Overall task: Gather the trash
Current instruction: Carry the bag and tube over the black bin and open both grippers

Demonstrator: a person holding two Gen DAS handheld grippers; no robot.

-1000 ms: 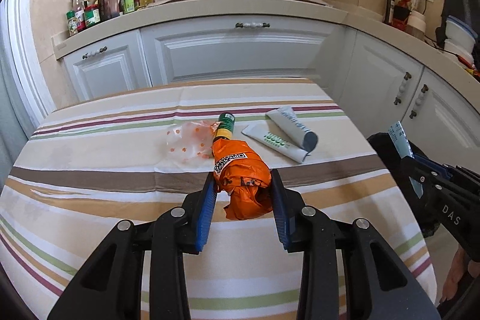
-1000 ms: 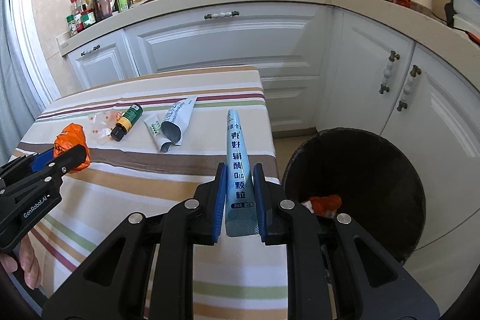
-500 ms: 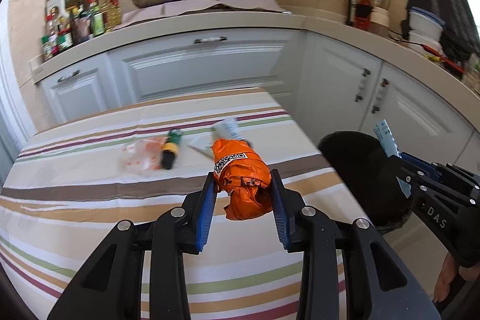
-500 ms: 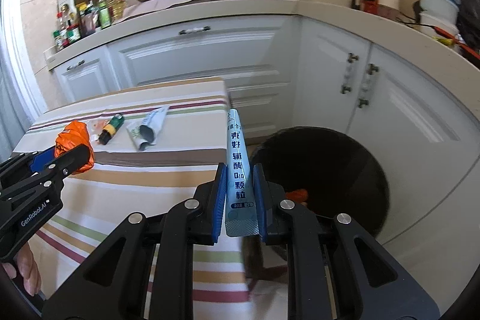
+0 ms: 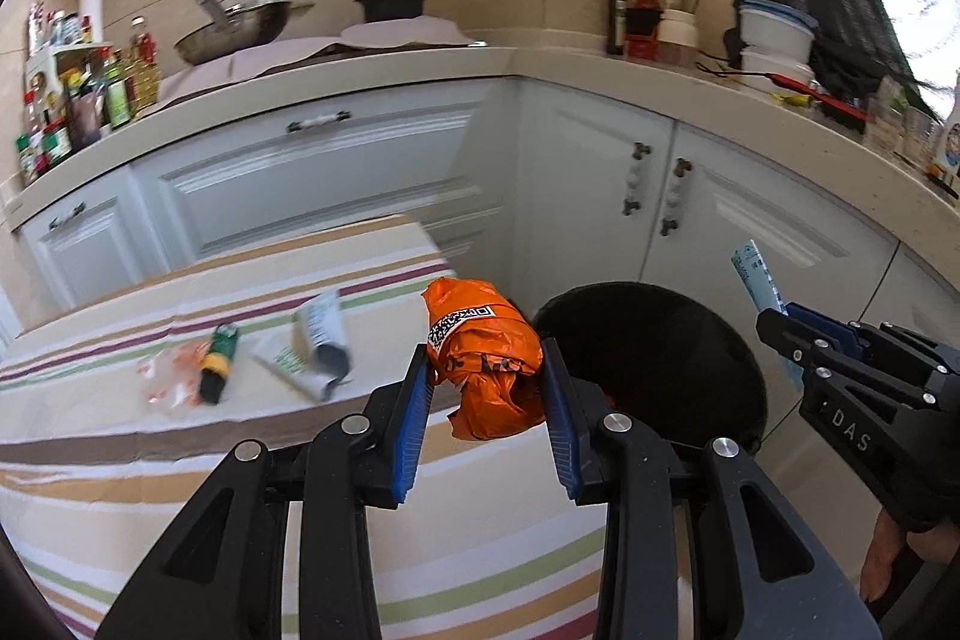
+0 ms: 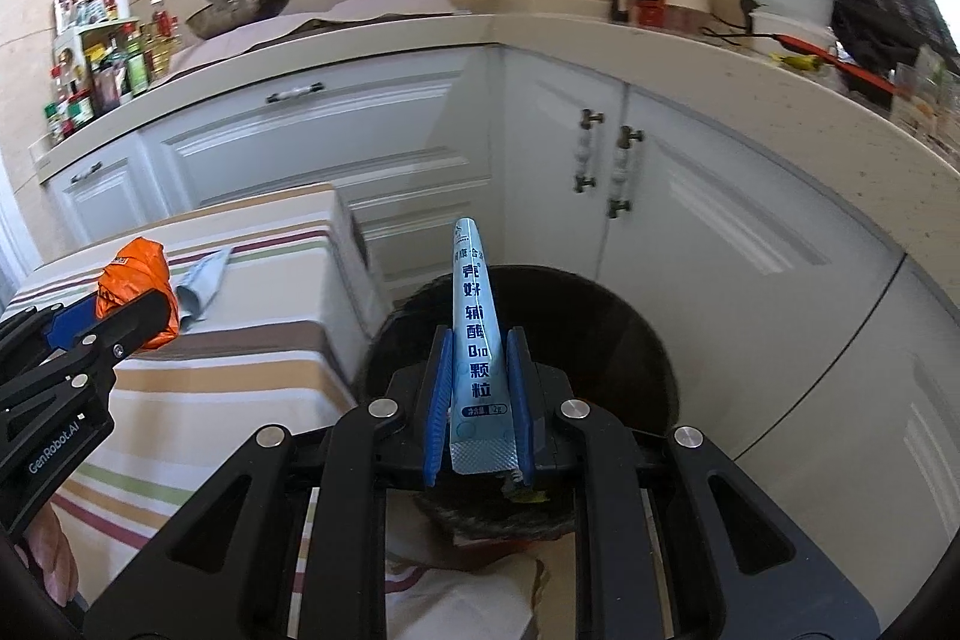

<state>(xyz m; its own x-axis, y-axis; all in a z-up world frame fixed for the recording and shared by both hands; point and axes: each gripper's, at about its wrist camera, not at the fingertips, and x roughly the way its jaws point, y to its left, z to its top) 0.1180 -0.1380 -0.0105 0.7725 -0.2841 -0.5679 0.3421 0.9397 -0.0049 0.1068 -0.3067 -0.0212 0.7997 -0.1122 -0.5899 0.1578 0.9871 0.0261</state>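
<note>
My left gripper (image 5: 485, 370) is shut on a crumpled orange wrapper (image 5: 480, 358), held at the table's right edge beside the black trash bin (image 5: 690, 340). In the right wrist view that wrapper (image 6: 135, 280) shows at far left. My right gripper (image 6: 477, 376) is shut on a light blue sachet (image 6: 477, 340) standing upright over the bin's (image 6: 612, 328) mouth. On the striped tablecloth (image 5: 180, 460) lie a small green-and-orange bottle (image 5: 217, 363), a clear spotted wrapper (image 5: 165, 382) and two flattened tubes (image 5: 321, 334).
White kitchen cabinets (image 5: 660, 196) curve around behind the bin. The counter (image 5: 360, 70) carries a wok, a black pot, spice bottles and containers. A person's hand (image 5: 888, 562) holds the right gripper at the lower right edge. Floor shows below the bin.
Both grippers have swung right, away from the table's middle, toward the bin. The bin now fills the right wrist view beneath the sachet, and the table items have slid left.
</note>
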